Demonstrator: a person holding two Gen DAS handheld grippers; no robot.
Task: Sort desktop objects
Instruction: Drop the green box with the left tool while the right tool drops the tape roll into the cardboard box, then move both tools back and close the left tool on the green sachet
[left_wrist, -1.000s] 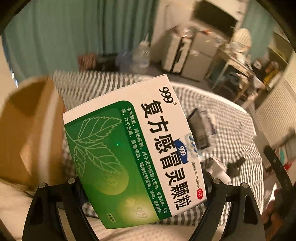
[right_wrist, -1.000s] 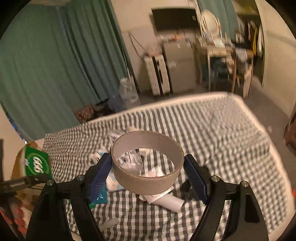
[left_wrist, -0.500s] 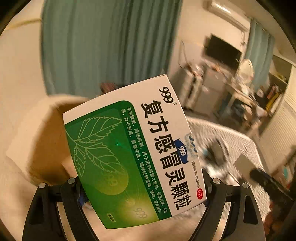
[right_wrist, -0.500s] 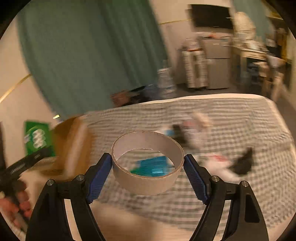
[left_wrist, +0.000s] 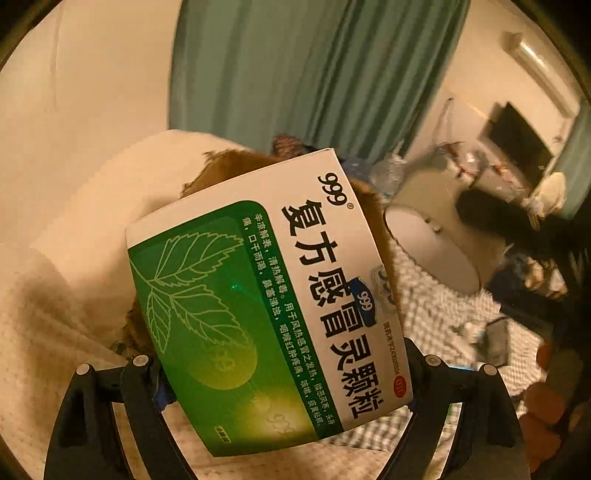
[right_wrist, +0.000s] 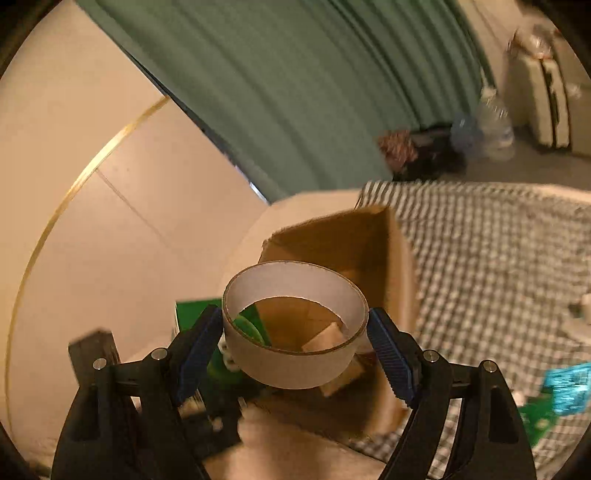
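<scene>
My left gripper (left_wrist: 284, 373) is shut on a green and white medicine box (left_wrist: 266, 295), held up in front of an open brown cardboard box (left_wrist: 229, 166). My right gripper (right_wrist: 295, 339) is shut on a cardboard tape ring (right_wrist: 295, 332) and holds it over the same cardboard box (right_wrist: 340, 251). The ring also shows in the left wrist view (left_wrist: 428, 247), to the right of the medicine box. A green edge of the medicine box (right_wrist: 192, 314) shows left of the ring in the right wrist view.
The cardboard box stands at the left end of a checked bedspread (right_wrist: 498, 258), beside a cream wall (right_wrist: 92, 221) and green curtain (right_wrist: 295, 92). A teal packet (right_wrist: 565, 384) lies on the spread at right. Furniture stands on the far floor.
Both grippers have swung left from over the checked spread to the cardboard box, each keeping its hold. The ring now hangs over the box opening.
</scene>
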